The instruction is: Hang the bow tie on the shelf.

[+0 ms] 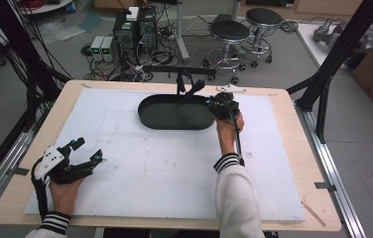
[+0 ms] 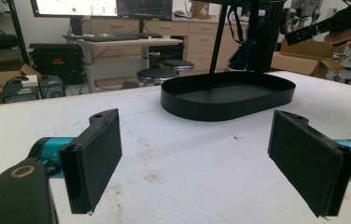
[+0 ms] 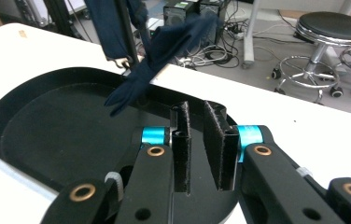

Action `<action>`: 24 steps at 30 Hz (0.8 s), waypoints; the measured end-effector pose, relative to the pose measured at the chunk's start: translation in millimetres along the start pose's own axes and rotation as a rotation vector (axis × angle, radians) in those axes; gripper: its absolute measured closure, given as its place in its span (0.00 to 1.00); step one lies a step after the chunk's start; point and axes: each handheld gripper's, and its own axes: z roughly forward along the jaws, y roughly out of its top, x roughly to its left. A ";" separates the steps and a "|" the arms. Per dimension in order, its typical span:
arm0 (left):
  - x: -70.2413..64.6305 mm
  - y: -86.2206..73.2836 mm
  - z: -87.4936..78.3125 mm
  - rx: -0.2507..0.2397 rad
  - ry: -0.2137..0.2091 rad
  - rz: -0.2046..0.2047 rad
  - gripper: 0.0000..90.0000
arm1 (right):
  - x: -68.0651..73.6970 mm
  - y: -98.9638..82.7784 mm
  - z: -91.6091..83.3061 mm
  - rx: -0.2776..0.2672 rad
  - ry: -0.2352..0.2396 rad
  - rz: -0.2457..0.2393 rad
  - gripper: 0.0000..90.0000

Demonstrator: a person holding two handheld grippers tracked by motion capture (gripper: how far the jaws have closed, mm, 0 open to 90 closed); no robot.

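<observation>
The right gripper [image 3: 197, 140] has its jaws drawn narrow with a slim gap between them, holding nothing, poised over the right end of the black oval tray [image 1: 150, 116] near the tabletop's [image 1: 293, 148] far edge. A dark blue cloth [image 3: 155, 65] hangs over the tray's far rim. The left gripper [image 2: 194, 158] rests by the near left corner, jaws spread wide and empty, facing the tray.
</observation>
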 end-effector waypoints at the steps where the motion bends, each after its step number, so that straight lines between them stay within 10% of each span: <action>1: 0.0 0.0 0.0 0.000 0.000 0.000 0.20 | 0.0 0.0 0.0 0.000 0.000 0.000 0.89; 17: 0.1 0.2 0.7 0.007 0.008 -0.005 0.20 | -7.7 -16.4 -56.2 -0.104 0.081 0.012 0.68; 24: -0.4 0.0 0.9 0.002 0.010 -0.001 0.20 | -13.6 -34.9 -93.6 -0.153 0.094 -0.004 0.40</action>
